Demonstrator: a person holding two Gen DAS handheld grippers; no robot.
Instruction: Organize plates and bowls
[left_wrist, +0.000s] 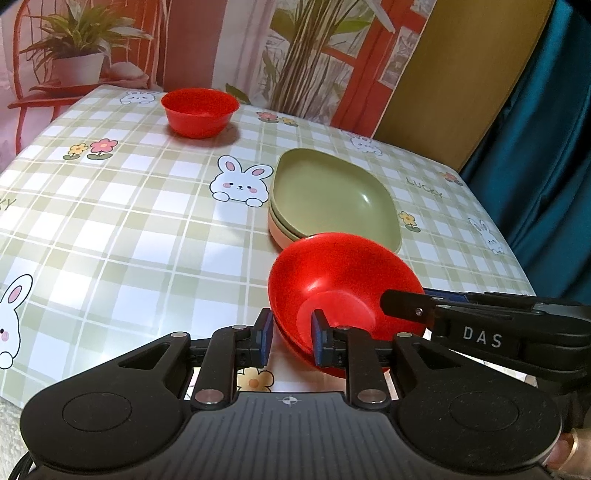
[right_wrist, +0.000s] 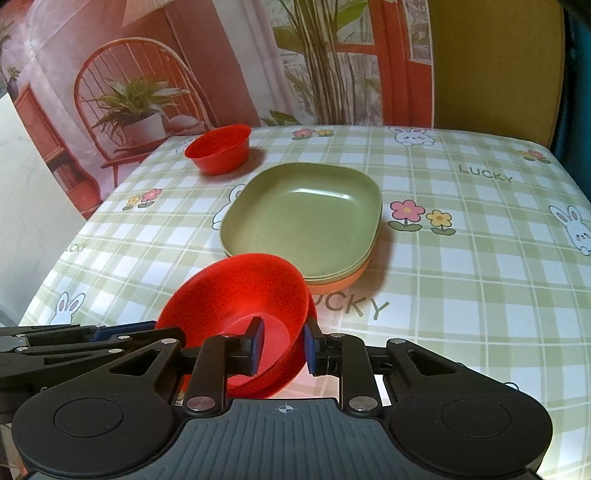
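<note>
Low in both frames, the left gripper (left_wrist: 288, 334) and the right gripper (right_wrist: 282, 345) each have their jaws clamped on the rim of the same tilted red bowls (left_wrist: 343, 280), apparently two nested. Just behind sits the plate stack (right_wrist: 306, 218); another red bowl (left_wrist: 199, 110) stands on the table (left_wrist: 129, 221), upper left.
</note>
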